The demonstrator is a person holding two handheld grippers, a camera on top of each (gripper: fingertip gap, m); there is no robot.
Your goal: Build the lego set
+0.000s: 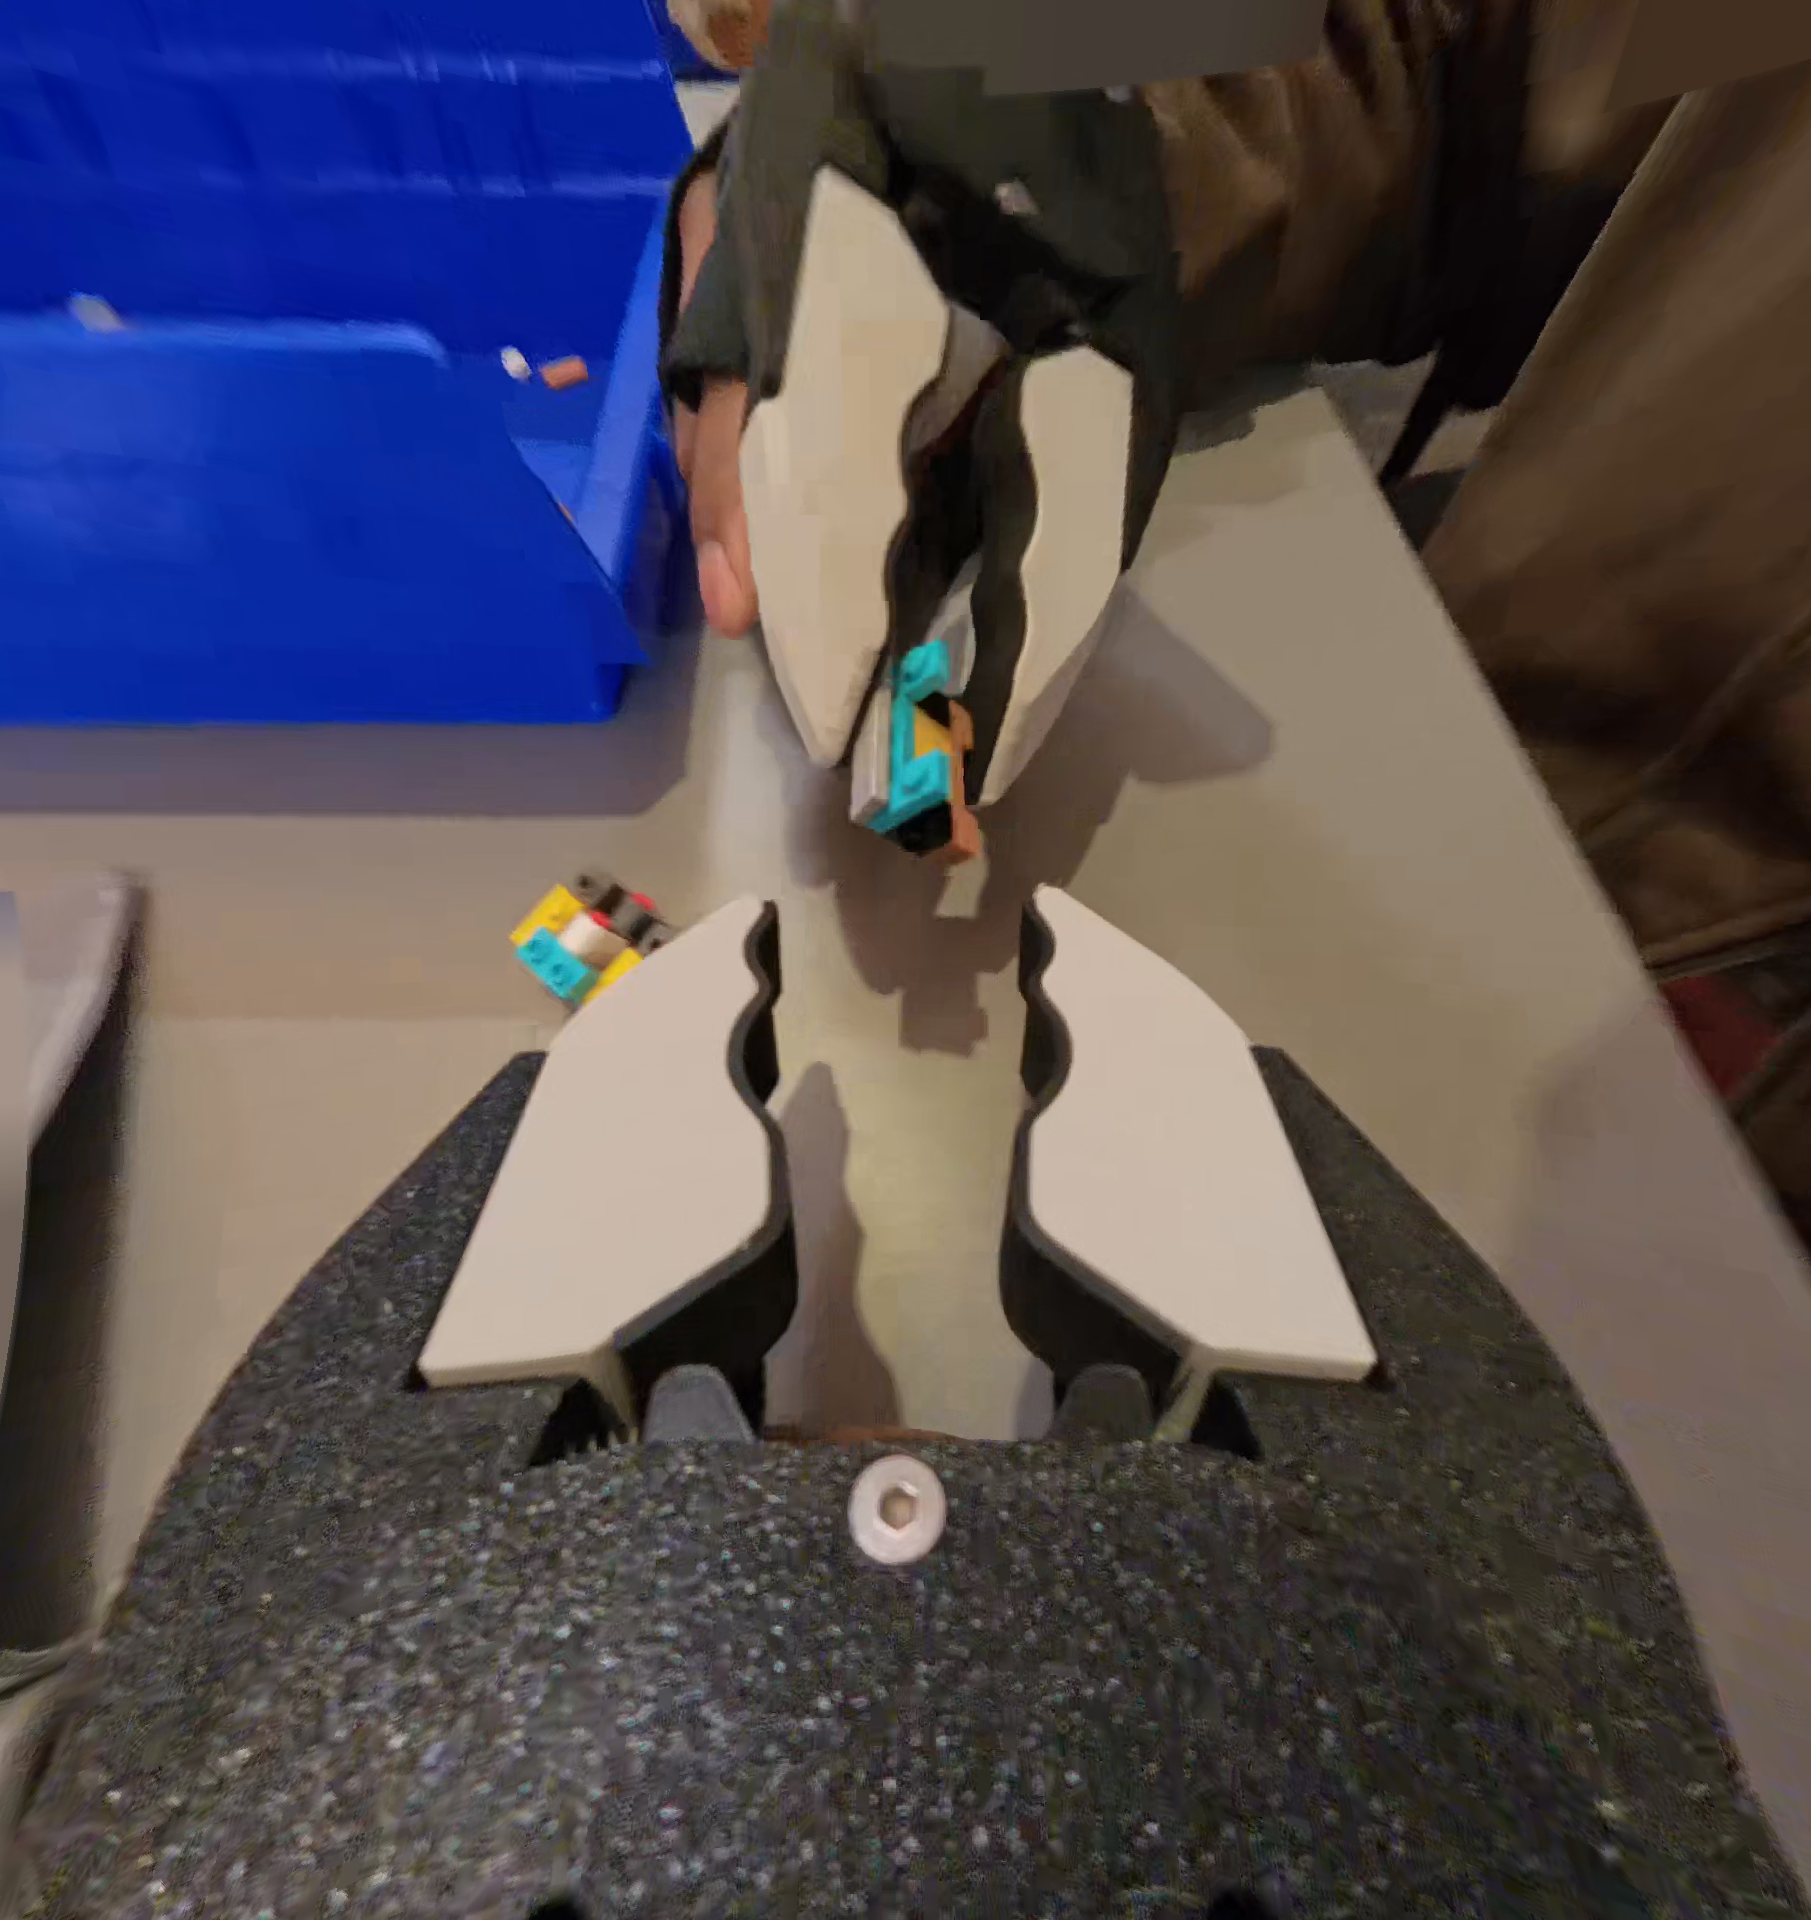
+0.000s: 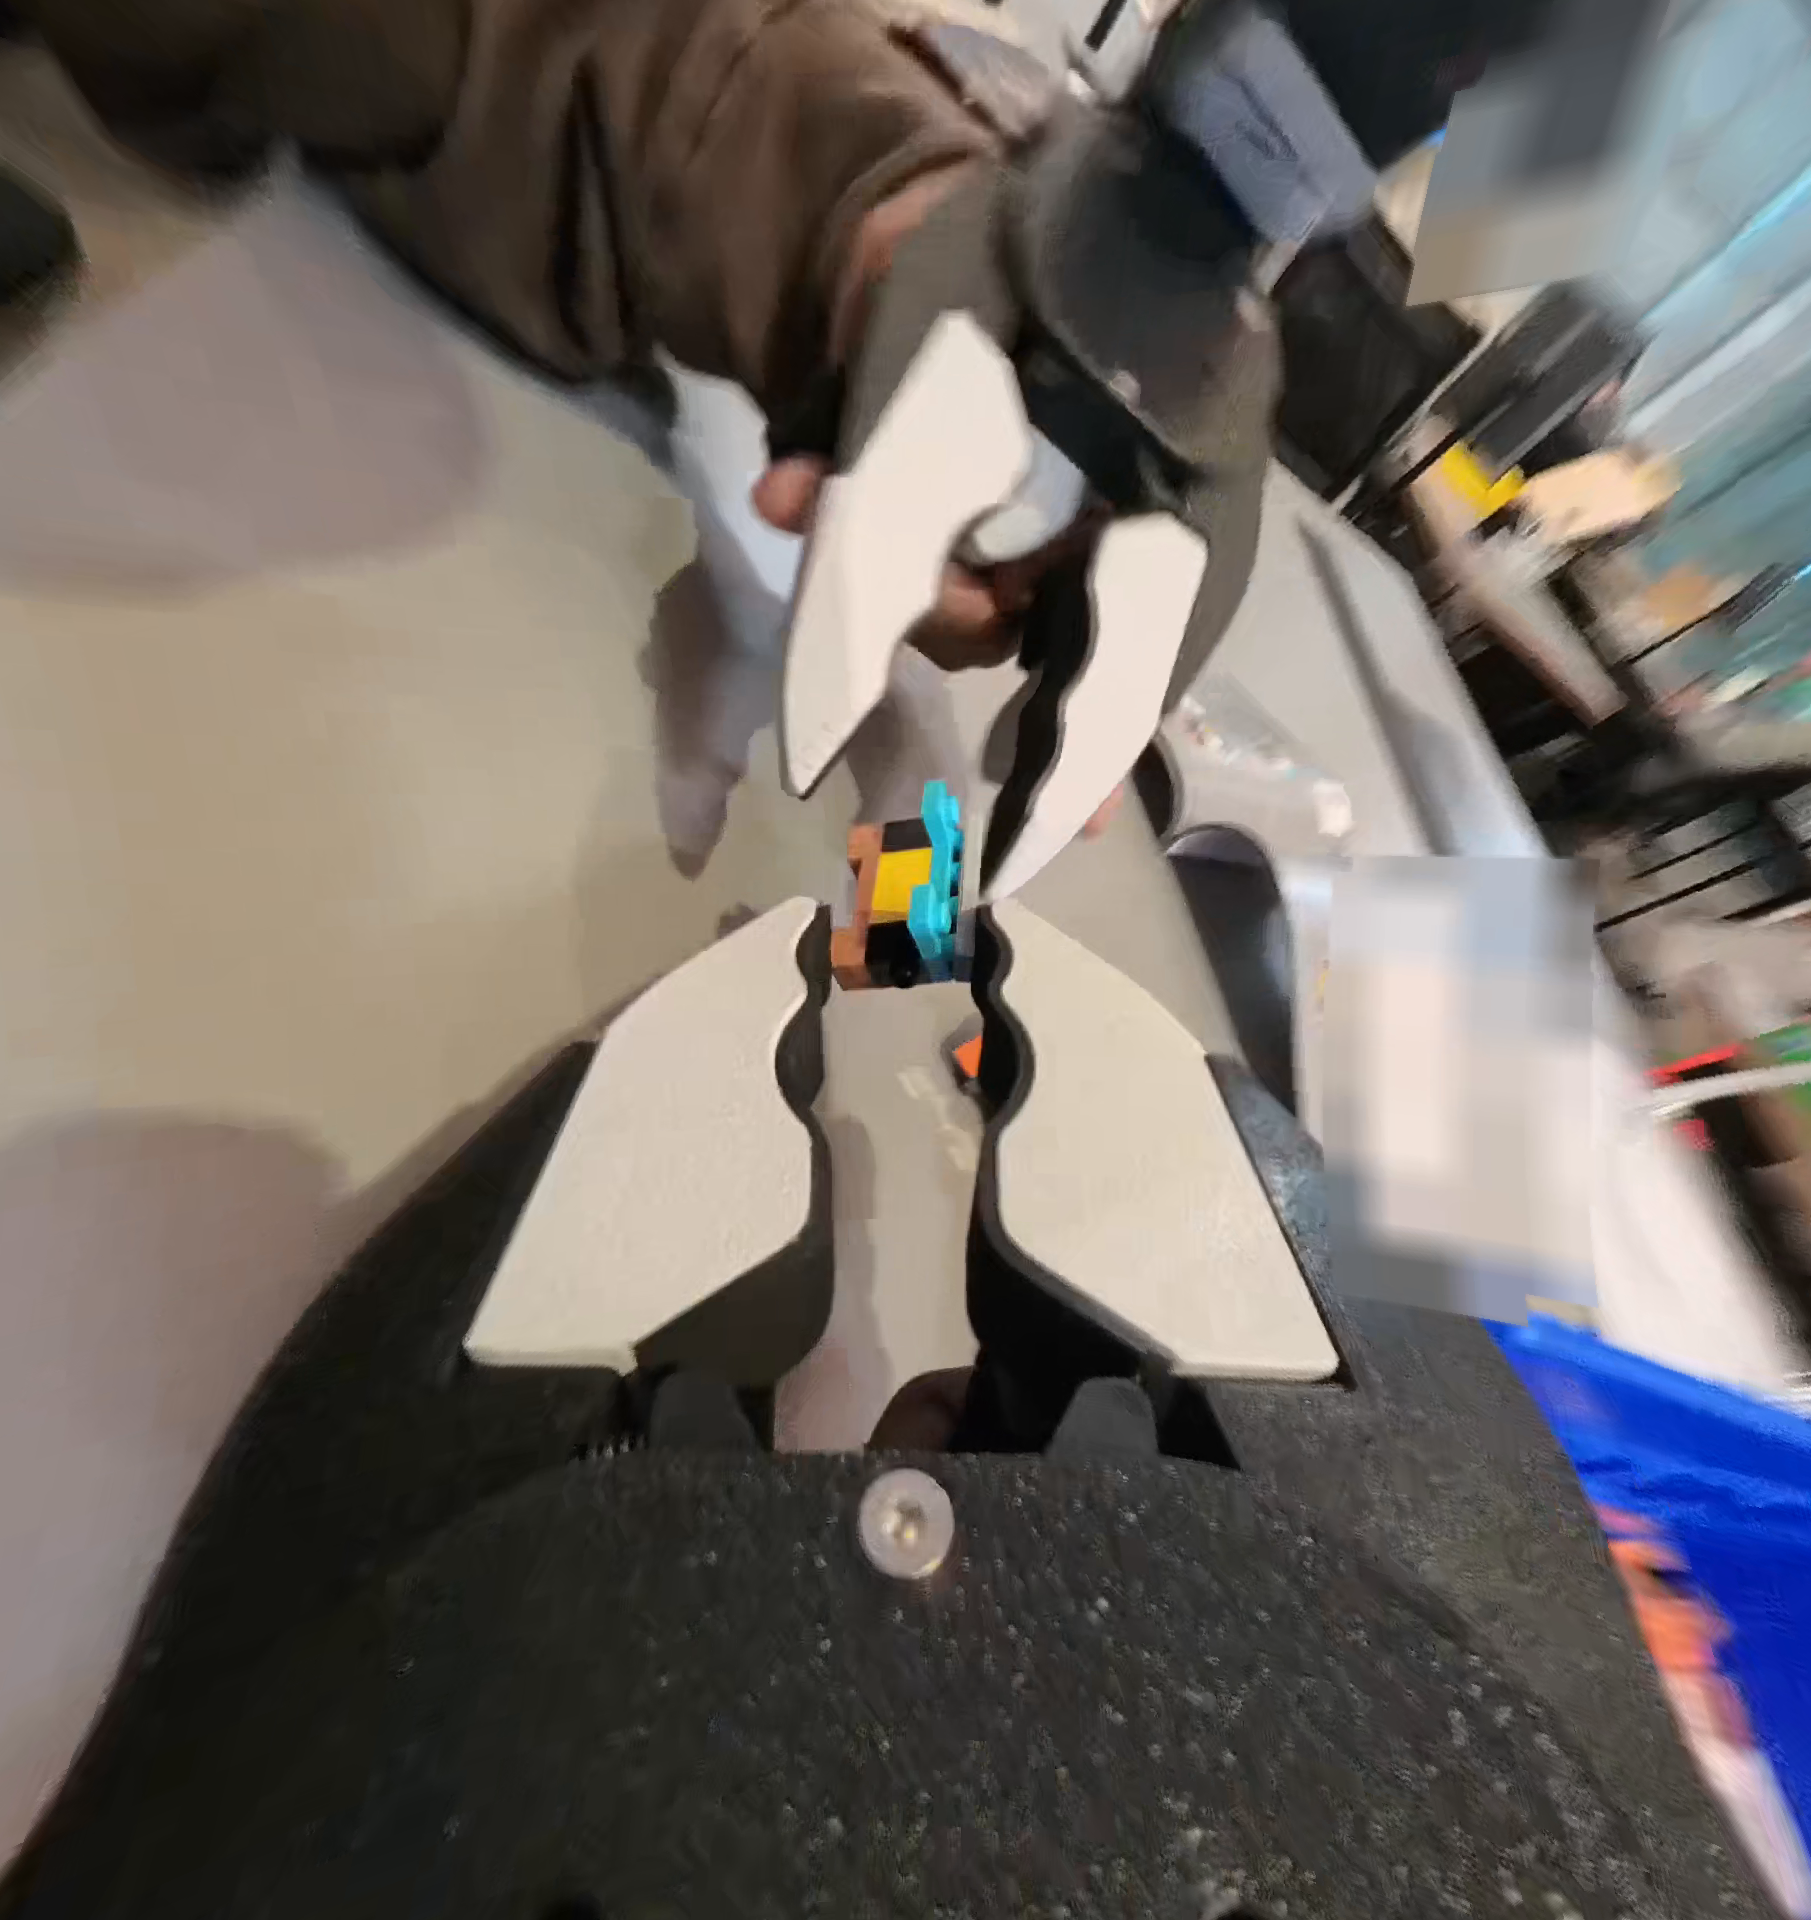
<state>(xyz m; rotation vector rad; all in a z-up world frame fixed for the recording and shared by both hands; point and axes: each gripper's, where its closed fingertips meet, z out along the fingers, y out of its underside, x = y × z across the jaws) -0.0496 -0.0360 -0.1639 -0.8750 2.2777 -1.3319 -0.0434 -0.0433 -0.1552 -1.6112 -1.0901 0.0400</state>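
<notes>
My right gripper [image 2: 901, 914] is shut on a small lego assembly [image 2: 896, 909] of teal, yellow, black and brown pieces, held above the grey table [image 2: 257, 831]. In the left wrist view the right gripper [image 1: 911, 779] comes down from the top with the assembly [image 1: 916, 753] at its tips. My left gripper [image 1: 901, 914] is open and empty, just short of the assembly. In the right wrist view the left gripper [image 2: 911, 831] points down at the assembly, one finger [image 2: 1088, 727] close beside the teal piece. A second lego assembly [image 1: 584, 940], yellow, teal, white and grey, lies on the table.
Blue bins [image 1: 257, 468] stand at the back left, with a few loose pieces [image 1: 563, 371] inside. A grey box [image 1: 59, 1091] is at the left edge. The table edge [image 1: 1607, 935] runs along the right. A person's brown sleeve [image 2: 620, 187] is behind. A blue bin [image 2: 1711, 1507] sits low right. Left and right tips are no more than a few centimetres apart.
</notes>
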